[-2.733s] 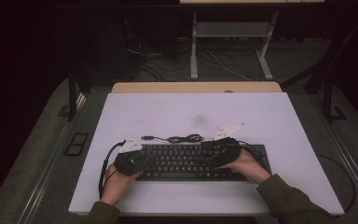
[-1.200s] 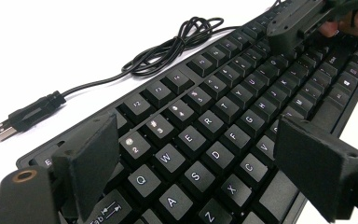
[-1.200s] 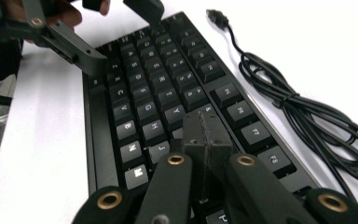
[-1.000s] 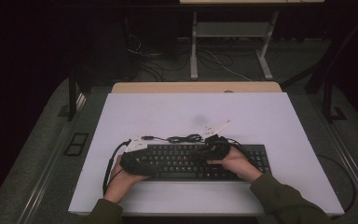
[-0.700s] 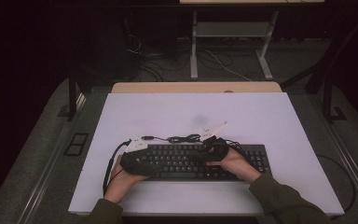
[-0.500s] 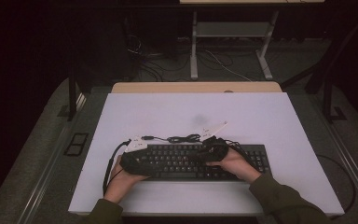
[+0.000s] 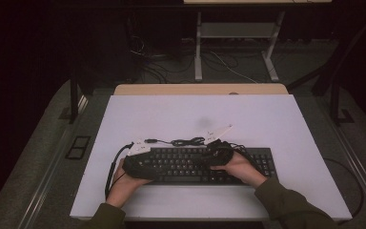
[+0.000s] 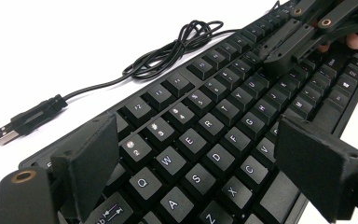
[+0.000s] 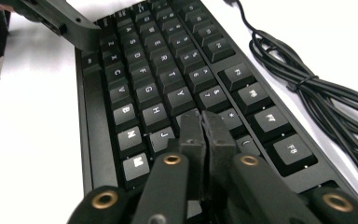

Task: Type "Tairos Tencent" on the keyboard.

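Table [image 7: 276, 119], white top: carries everything, well lit, so the dark keys read plainly against it.

Keyboard [image 7: 195, 164]: black, lies flat near the person's edge, long side across the table, directly under both sets of fingers. It sits within easy reach of both hands, which I judge is why it is so close to the near edge.

Cable [image 8: 168, 51]: loosely coiled just beyond the keyboard's far edge, away from the fingers, so it does not foul the keys. Its USB plug [image 8: 9, 131] lies free on the white top, unplugged, off to the outer side of the left fingers.

Left gripper [image 8: 205, 168]: fingers [image 8: 95, 161] stand wide apart, one at each long edge of the keyboard at its letter end, Q-W-A-S keys between them. In the high view this gripper [image 7: 138, 160] rests at the keyboard's left end. The pads look close to the edges but I cannot tell if they press; my reading is that the hand straddles the board to steady it.

Right gripper [image 9: 204, 133]: fingers [image 9: 191, 135] together, nothing between them, though they have just begun to ease apart. The joined tips point down onto the key row near J, beside the Y and H keys. Closed like this they make one narrow point, suited to pressing a single key.
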Available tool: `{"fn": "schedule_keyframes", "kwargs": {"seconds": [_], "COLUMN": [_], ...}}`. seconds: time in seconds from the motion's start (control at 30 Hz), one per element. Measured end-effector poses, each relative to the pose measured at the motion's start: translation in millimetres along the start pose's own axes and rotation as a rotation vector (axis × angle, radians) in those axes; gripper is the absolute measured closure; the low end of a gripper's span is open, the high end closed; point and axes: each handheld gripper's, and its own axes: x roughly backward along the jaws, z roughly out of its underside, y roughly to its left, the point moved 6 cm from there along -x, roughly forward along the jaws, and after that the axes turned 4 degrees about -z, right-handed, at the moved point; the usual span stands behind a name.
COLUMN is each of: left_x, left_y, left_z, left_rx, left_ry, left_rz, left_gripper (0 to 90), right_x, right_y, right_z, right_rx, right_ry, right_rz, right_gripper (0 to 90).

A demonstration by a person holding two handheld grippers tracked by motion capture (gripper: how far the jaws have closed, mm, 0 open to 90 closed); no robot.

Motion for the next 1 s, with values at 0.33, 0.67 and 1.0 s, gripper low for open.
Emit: {"fn": "schedule_keyframes", "kwargs": {"seconds": [0.33, 0.67, 1.0], "left_x": [0.4, 0.3, -0.2], "left_y": [1.2, 1.7, 4.6], "left_z": [0.2, -0.1, -2.9], "left_rx": [0.003, 0.01, 0.01], "left_ry": [0.0, -0.003, -0.012], "left_rz": [-0.006, -0.009, -0.01], "left_gripper": [14.1, 17.9, 33.1], "right_x": [5.5, 10.2, 15.2], "right_y": [-1.9, -4.5, -6.1], "right_z": [-2.9, -3.8, -0.8], "right_rx": [-0.025, -0.038, -0.053], "right_ry": [-0.049, -0.074, -0.094], "right_rz": [0.003, 0.043, 0.065], "right_gripper": [63.2, 40.6, 33.4]}}
